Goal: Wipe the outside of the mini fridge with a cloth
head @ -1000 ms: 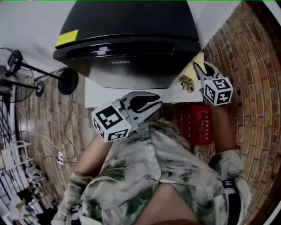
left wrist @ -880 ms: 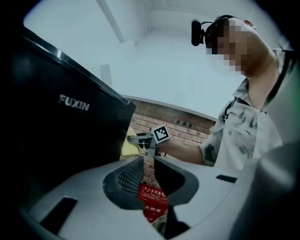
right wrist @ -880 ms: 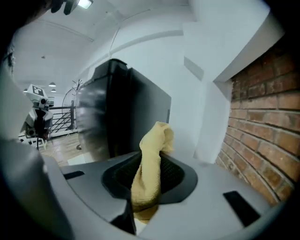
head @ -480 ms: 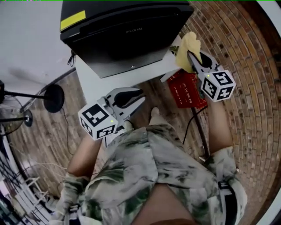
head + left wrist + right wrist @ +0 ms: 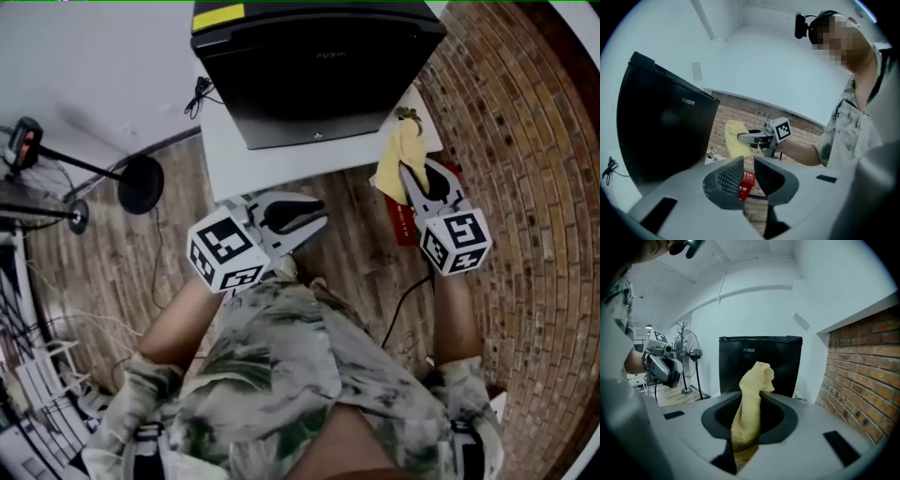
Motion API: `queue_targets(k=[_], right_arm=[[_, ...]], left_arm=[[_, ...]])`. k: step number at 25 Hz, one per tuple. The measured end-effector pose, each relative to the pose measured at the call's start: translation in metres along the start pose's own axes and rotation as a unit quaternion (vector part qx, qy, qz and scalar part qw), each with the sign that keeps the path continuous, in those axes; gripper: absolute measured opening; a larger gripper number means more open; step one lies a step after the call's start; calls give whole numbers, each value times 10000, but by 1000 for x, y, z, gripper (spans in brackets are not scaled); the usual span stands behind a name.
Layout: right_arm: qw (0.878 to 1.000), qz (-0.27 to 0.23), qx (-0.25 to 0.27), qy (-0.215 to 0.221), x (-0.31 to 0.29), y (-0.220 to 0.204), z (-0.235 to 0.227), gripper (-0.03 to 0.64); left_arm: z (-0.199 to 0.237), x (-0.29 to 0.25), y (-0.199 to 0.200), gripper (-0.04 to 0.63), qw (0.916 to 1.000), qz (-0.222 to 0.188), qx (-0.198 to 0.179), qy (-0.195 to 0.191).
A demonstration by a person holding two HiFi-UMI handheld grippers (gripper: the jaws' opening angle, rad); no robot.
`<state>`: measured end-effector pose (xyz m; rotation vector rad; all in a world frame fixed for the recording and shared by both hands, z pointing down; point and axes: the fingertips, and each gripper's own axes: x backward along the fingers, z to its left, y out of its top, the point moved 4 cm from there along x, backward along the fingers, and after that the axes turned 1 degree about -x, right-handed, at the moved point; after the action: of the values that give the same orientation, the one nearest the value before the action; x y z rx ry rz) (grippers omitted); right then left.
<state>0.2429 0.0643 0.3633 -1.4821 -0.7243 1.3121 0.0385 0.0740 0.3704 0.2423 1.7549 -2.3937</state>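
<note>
The black mini fridge stands on a low white platform at the top of the head view. My right gripper is shut on a yellow cloth, held off the platform's right front corner, apart from the fridge. In the right gripper view the cloth bunches up between the jaws of the right gripper, with the fridge front behind. My left gripper hovers in front of the platform, open a little and empty. The left gripper view shows the left gripper, the fridge and the cloth.
A red box lies on the wooden floor under my right gripper. A brick wall runs along the right. A fan stand's round base and loose cables sit left of the platform; the fan shows in the right gripper view.
The view has drawn back from the fridge. My right gripper and the cloth came away from the fridge's right side and now hang off the platform's front corner. The left gripper stays low, empty.
</note>
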Motion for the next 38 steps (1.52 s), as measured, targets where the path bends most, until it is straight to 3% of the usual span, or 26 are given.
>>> queue_targets(k=[4,8,12,17,21,26,38], right_arm=[[9998,-125,-120,77,-16,-6,28,95],[9999,-104,-101,-13,-30,-1,73,96],[9991,-80,5,-415,-54,16,118,95],[9970,-16,-213,-744,-101,54,192,95],[9954,-13,-203,-941,-128,85,244,95],[9964,-1,-49,-852,-158,96,275,95],[9929,-332,623,-956,-211,163,277,96]], left_arm=[[-4,19,-12,60,9998,35,87,178],[-2,61,-33,60,9999,66,115,6],[32,127,-43,60,9998,-6,-52,-193],[76,234,-40,60,9989,124,-324,-316],[97,291,-46,60,9978,196,-296,-560],[117,311,-55,60,9980,132,-221,-571],[132,327,-42,60,9983,26,-249,-519]])
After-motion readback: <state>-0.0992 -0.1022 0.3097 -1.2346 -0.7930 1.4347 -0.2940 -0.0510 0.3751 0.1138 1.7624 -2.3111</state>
